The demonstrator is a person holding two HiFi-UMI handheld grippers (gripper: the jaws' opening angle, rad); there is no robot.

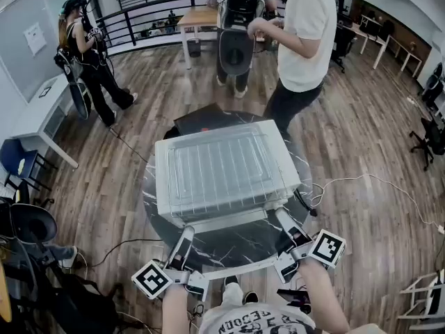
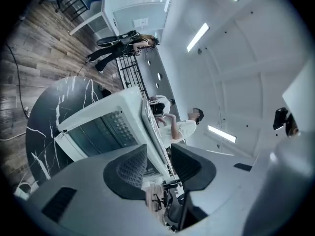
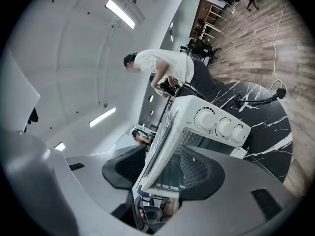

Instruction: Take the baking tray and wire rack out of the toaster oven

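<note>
Two pairs of jaws are standing wide apart, gripping nothing: the left gripper (image 2: 161, 160) and the right gripper (image 3: 164, 166) are hovering at the front corners of the toaster oven (image 3: 216, 124), which is sitting on the black marble table (image 1: 150, 193). The wire rack (image 1: 222, 167) is lying flat on the oven's top, seemingly with the baking tray (image 1: 172, 186) beneath it, its edge running between each gripper's pads.

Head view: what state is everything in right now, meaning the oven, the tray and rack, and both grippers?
Toaster oven: door looks folded down, open toward the person.
Baking tray with wire rack: out of the oven, lying flat on its top.
Left gripper: open, gripping nothing.
Right gripper: open, gripping nothing.
</note>
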